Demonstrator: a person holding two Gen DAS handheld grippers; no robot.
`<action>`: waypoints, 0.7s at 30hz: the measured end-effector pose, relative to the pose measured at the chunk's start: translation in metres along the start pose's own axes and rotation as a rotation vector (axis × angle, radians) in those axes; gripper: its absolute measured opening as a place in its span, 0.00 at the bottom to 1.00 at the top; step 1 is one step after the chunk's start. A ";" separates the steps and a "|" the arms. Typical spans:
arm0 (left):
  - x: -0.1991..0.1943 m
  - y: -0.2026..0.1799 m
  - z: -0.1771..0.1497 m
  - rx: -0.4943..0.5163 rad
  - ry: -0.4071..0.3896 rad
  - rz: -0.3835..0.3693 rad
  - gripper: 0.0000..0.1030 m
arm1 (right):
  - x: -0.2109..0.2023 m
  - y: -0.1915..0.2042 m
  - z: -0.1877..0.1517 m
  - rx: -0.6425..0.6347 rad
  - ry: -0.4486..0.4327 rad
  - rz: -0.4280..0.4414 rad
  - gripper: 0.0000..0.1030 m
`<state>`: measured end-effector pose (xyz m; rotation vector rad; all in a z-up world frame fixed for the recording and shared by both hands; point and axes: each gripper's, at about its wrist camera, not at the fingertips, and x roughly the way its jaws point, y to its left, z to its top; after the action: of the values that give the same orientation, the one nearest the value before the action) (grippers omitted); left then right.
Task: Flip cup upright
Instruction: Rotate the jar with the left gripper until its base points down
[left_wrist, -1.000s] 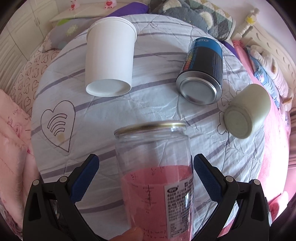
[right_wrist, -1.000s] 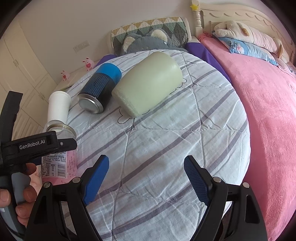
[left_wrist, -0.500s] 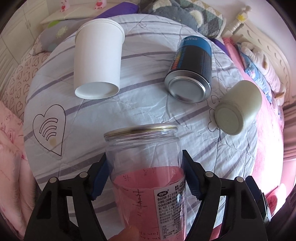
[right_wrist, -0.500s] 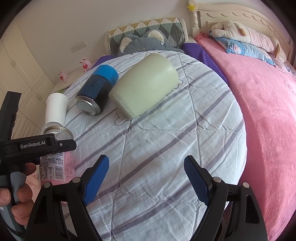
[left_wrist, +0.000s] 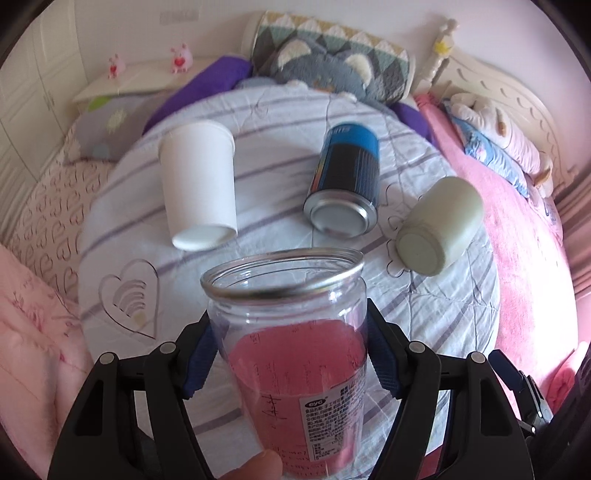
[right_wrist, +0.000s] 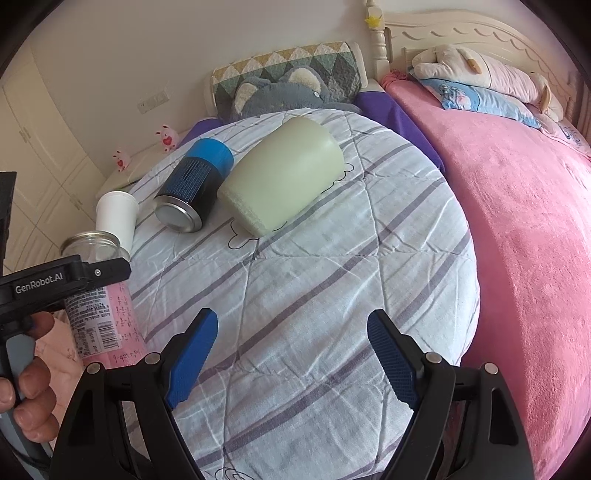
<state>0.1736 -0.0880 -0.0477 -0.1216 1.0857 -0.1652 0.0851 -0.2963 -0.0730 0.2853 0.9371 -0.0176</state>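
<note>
Now pinched—seemingly tilted—between left gripper (left_wrist: 288, 354) pads, glass jar (left_wrist: 291, 332); right gripper (right_wrist: 291, 354) spread, apart.

Can't see the bottom of the glass jar (left_wrist: 291, 354) in my left wrist view, it runs off the lower edge. The blue pads (left_wrist: 382, 360) of the left gripper (left_wrist: 290, 360) are mostly tucked behind it. In the right wrist view that gripper's black body covers the jar's (right_wrist: 98, 295) middle. Label print's too small to read.
</note>
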 end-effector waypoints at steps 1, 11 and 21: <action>-0.005 -0.001 0.000 0.010 -0.020 0.006 0.71 | -0.001 0.001 -0.001 0.000 -0.003 0.000 0.82; -0.033 -0.005 -0.005 0.132 -0.204 0.091 0.69 | -0.011 0.011 -0.007 -0.011 -0.022 0.004 0.82; -0.040 -0.016 -0.008 0.201 -0.206 0.066 0.69 | -0.025 0.017 -0.017 -0.013 -0.039 -0.010 0.82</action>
<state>0.1472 -0.0964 -0.0139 0.0761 0.8613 -0.1972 0.0587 -0.2787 -0.0586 0.2679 0.8991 -0.0263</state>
